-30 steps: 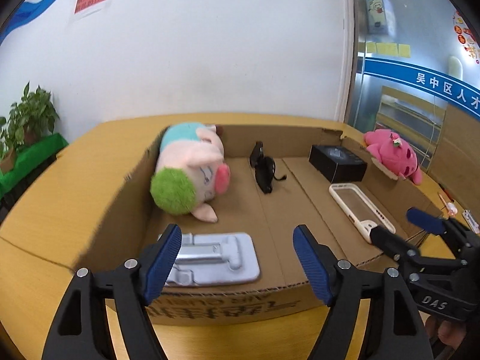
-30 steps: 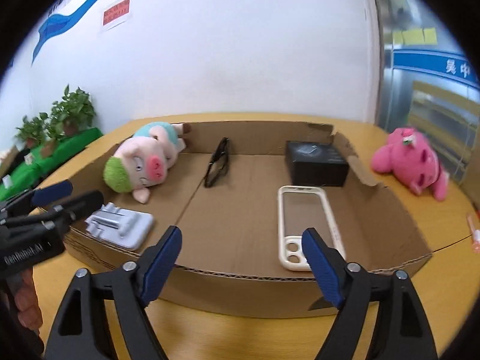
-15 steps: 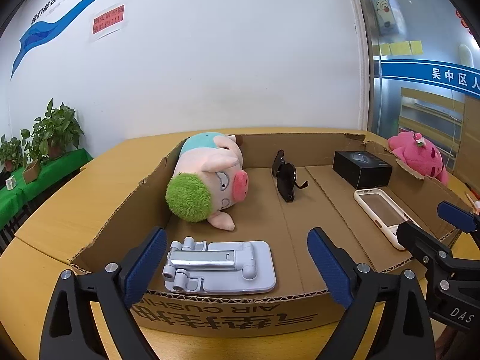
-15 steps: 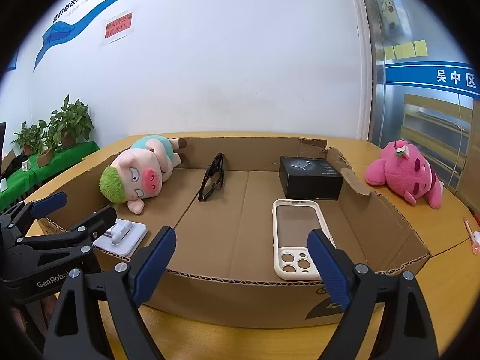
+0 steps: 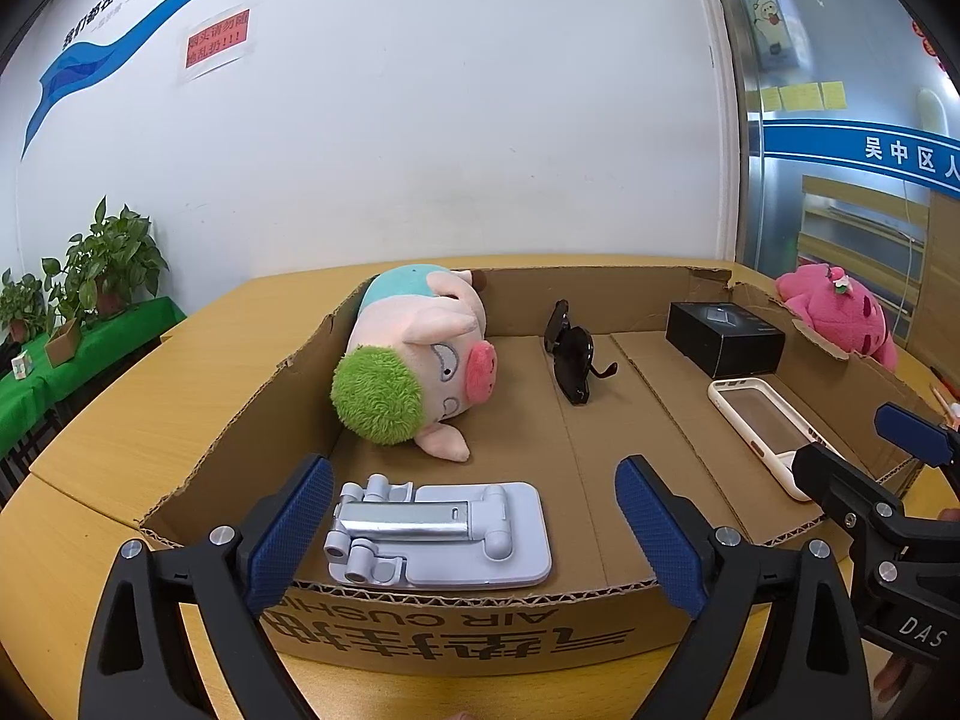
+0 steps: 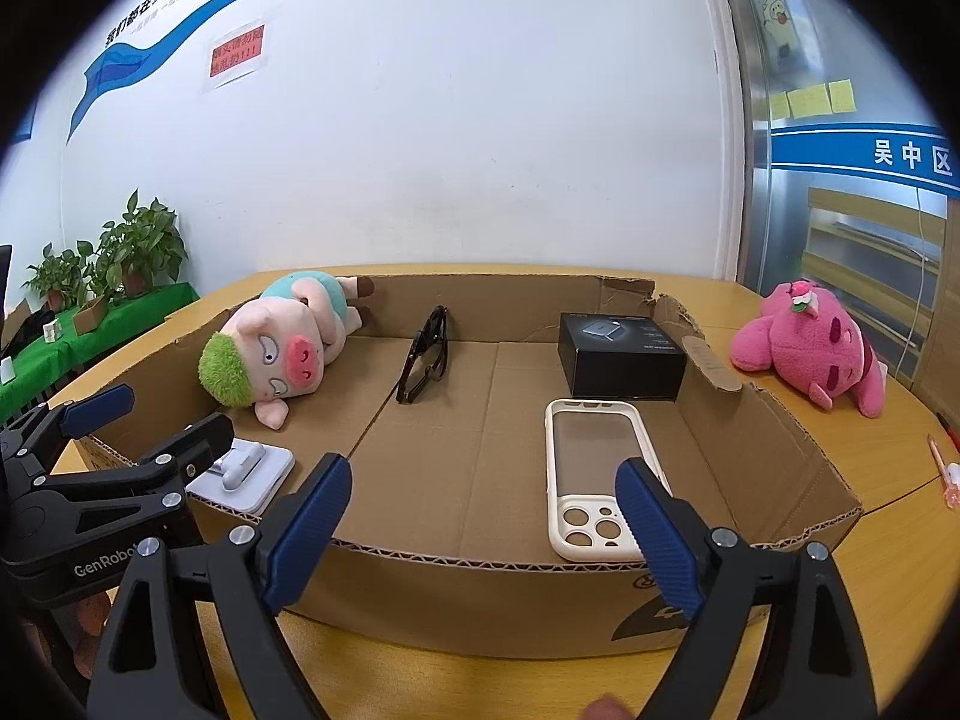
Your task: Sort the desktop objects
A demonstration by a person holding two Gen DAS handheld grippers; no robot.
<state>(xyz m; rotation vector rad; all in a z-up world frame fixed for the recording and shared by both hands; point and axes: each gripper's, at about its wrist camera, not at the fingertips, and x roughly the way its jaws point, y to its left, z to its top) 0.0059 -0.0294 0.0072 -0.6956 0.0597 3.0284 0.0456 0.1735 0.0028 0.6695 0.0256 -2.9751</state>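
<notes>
A shallow cardboard box (image 5: 456, 630) (image 6: 480, 600) lies on the wooden table. In it lie a pig plush with green hair (image 5: 420, 360) (image 6: 282, 354), black sunglasses (image 5: 570, 360) (image 6: 423, 360), a small black box (image 5: 726, 339) (image 6: 621, 354), a cream phone case (image 5: 759, 426) (image 6: 594, 468) and a grey phone stand (image 5: 444, 531) (image 6: 246, 474). My left gripper (image 5: 473, 498) (image 6: 168, 414) hovers open at the front left wall, above the stand, gripping nothing. At the front wall near the phone case, my right gripper (image 6: 483, 480) (image 5: 852, 441) is open and empty.
A pink plush (image 6: 810, 348) (image 5: 834, 318) lies on the table outside the box's right wall. Pens (image 6: 942, 468) lie at the far right edge. Potted plants (image 6: 138, 252) stand on a green-covered table at the left. A white wall rises behind.
The left gripper's jaws have spread wider and its view has tipped upward, away from the stand. The right view has tipped up slightly. Nothing in the box has moved.
</notes>
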